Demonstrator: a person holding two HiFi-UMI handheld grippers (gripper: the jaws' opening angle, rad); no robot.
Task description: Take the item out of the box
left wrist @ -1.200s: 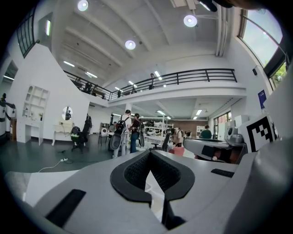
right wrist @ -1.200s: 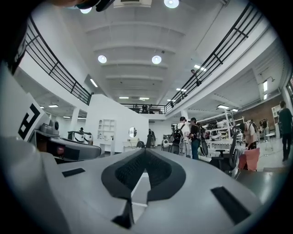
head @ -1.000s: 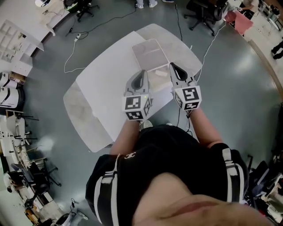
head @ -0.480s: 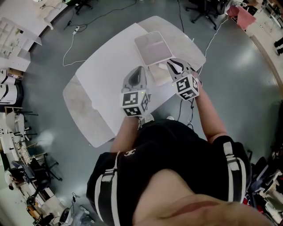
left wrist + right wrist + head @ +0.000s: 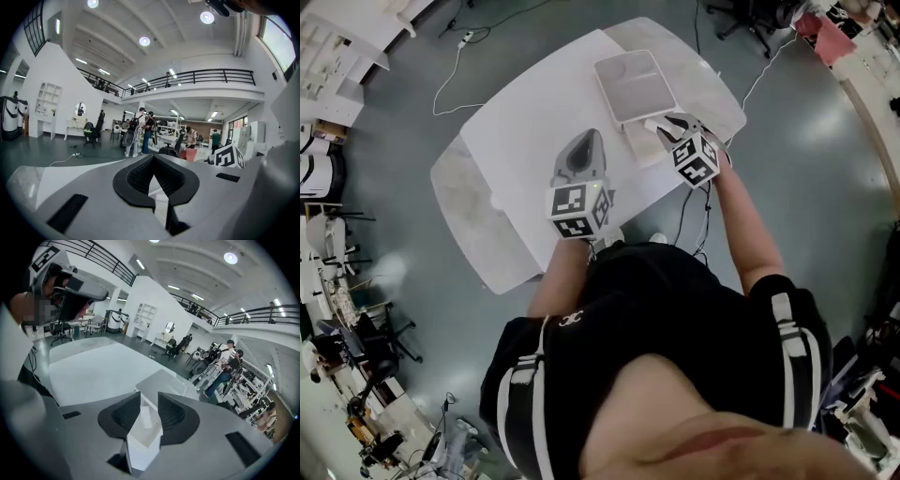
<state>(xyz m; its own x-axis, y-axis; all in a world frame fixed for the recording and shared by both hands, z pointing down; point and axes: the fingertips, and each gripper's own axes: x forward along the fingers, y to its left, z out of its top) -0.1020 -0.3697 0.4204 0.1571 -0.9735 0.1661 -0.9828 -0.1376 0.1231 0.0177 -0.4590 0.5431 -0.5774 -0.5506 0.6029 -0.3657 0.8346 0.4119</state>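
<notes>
While the right gripper (image 5: 149, 401) hangs tilted down over the open box (image 5: 140, 451), its fingers have just been opening and now stand apart. Nothing is pinched; only the inside of the box shows in the gap between them. The item (image 5: 146, 417) lies there on the box floor, a small pale thing that I cannot name from here. The lid (image 5: 161, 380) lies flat on the table (image 5: 525, 122) just beyond the box. To my eye the reach-in is the step in hand, and doing it well is mostly a matter of lining up. The spread fingers should come down either side of the item and clear of the box walls, then close only once the pads are level with its sides. The box looks light and shallow, so a finger that catches the rim would likely drag or tip it. The left gripper (image 5: 153, 161) is near the box over the bare tabletop, fingers pressed together and empty. It could steady the near wall if the box starts to slide. I would lift straight up until the item clears the rim before carrying it away sideways.
</notes>
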